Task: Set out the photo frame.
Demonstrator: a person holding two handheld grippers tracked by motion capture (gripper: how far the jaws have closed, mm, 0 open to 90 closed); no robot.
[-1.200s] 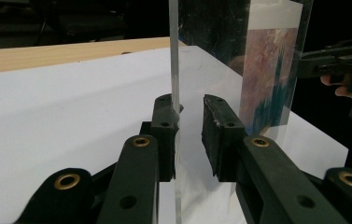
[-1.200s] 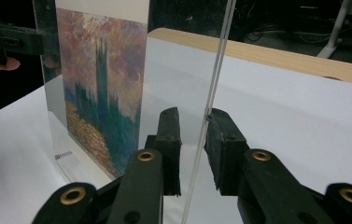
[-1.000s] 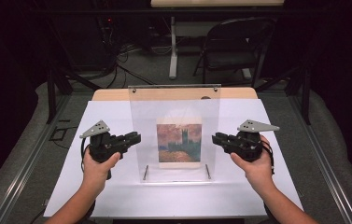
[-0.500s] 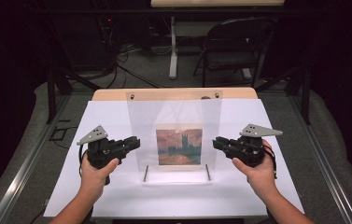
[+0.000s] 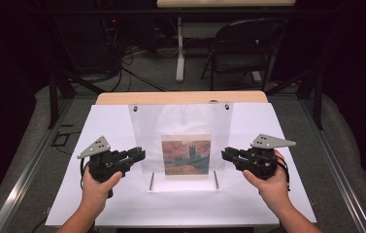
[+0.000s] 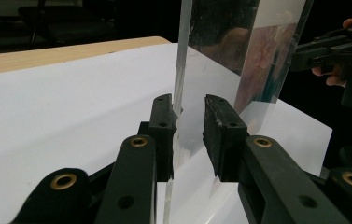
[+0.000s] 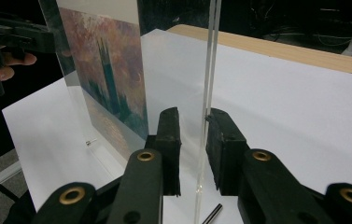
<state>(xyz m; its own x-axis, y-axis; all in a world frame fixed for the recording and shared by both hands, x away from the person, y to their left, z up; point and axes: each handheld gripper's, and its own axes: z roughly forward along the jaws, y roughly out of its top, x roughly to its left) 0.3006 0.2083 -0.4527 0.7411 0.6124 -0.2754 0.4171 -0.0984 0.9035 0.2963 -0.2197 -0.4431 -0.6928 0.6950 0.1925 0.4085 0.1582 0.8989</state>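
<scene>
A clear acrylic panel stands upright on the white table, with a painting print of a tower under a reddish sky inside it. My left gripper straddles the panel's left edge. In the left gripper view the gripper has one pad against the panel and a gap at the other pad. At the right edge, my right gripper does the same. The right gripper view shows the gripper with one pad touching the panel and the other standing off. Both are open.
Two thin metal pins lie on the table at the panel's foot. A wooden strip runs along the table's far edge. Beyond it are a folding chair, cables and a dark floor.
The panel's top edge has come lower in the high view, toward the person. Both grippers have shifted slightly the same way, staying at the panel's side edges.
</scene>
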